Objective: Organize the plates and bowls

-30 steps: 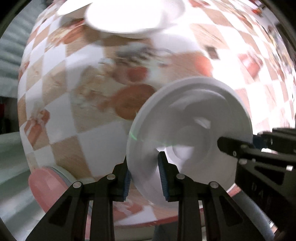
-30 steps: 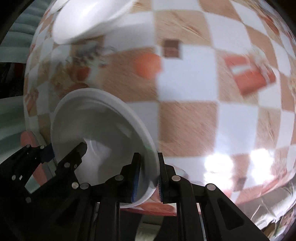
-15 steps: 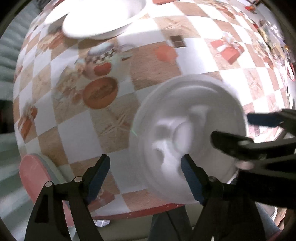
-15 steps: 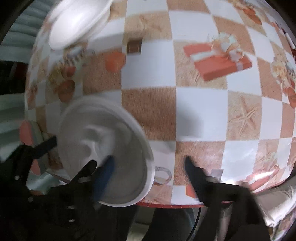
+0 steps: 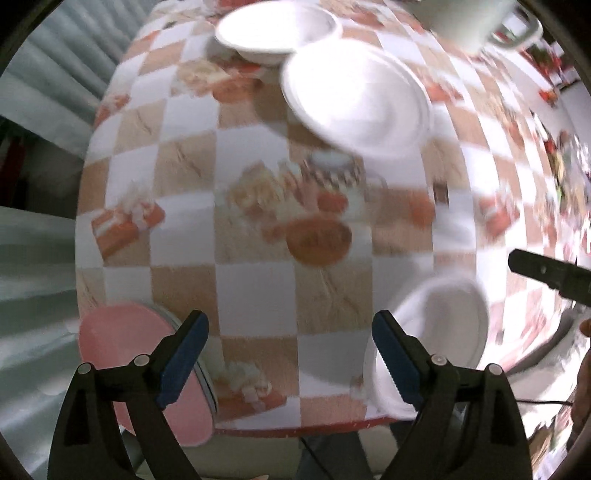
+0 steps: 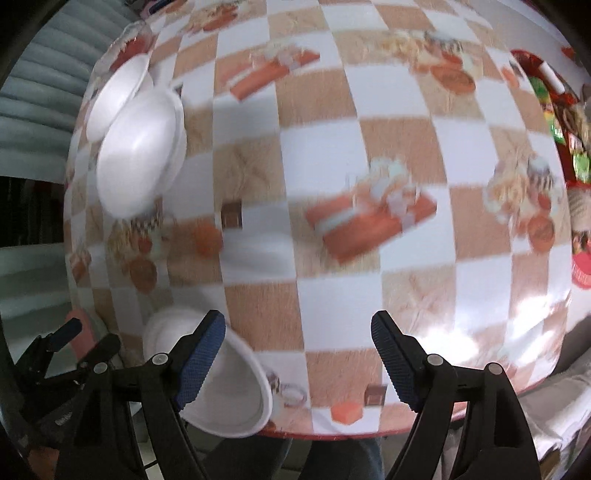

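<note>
A white foam plate [image 5: 439,332] lies on the checkered tablecloth [image 5: 258,280] at the near edge; it also shows in the right wrist view [image 6: 229,387], low left. My left gripper [image 5: 291,362] is open and empty, to the left of that plate. My right gripper [image 6: 299,358] is open and empty, to its right. Farther off lie a white plate [image 5: 354,96] and a white bowl [image 5: 277,29]; in the right wrist view they are the plate [image 6: 142,151] and the bowl [image 6: 114,96] at the upper left.
A pink plate [image 5: 125,354] on a stack sits at the near left table edge. A white mug [image 5: 476,18] stands at the far right. Red packets [image 6: 569,122] lie at the right edge. The table's front rim [image 6: 332,435] is just below both grippers.
Both grippers opened and let go of the white plate, which now lies on the table near the front edge. Both grippers have pulled back and up from it.
</note>
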The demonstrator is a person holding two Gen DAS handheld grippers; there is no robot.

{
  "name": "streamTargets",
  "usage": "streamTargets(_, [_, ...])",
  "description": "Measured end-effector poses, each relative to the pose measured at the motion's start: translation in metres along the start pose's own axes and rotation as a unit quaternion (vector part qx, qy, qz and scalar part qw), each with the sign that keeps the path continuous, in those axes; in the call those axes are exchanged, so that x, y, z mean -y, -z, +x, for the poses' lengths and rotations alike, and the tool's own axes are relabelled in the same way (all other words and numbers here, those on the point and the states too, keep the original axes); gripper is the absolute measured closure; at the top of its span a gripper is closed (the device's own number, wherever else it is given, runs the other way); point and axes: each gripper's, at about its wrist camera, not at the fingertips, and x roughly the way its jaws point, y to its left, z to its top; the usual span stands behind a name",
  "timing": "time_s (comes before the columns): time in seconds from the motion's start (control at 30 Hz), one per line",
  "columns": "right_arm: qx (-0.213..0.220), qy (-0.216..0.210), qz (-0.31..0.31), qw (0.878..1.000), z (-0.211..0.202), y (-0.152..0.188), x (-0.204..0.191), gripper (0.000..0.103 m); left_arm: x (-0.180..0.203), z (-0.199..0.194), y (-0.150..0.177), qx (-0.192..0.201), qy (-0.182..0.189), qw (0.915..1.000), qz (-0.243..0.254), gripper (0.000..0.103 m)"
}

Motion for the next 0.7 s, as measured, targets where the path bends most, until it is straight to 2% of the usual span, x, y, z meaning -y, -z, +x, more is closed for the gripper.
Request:
streamTargets(0.23, [0.018,0.002,-0.02,1.0,-0.001,-0.049,-0.026,0.021,0.004,-0.003,-0.057,0.03,-0.015,0.9994,-0.001,0.011])
streamTargets(0.3, [0.02,-0.002,-0.023,1.0,-0.001,-0.063,-0.034,0.021,-0.006,-0.003,-0.061,0.038,-0.017,0.9991,-0.009,0.011])
streamTargets(0.43, [0.019,-0.005,-0.032,0.999,0.005,-0.089,-0.052,0.021,-0.007,0.0,-0.099,0.054,-0.022,0.9973,-0.044,0.011])
streamTargets(0.6, [0.014,-0.003,-0.041,0.999,0.026,-0.114,-0.079,0.021,-0.006,0.013,-0.108,0.062,-0.026,0.9956,-0.066,0.011])
streamTargets(0.7, [0.005,0.002,-0.04,0.999,0.037,-0.126,-0.083,0.021,-0.008,0.024,-0.121,0.058,-0.045,0.9948,-0.071,0.011])
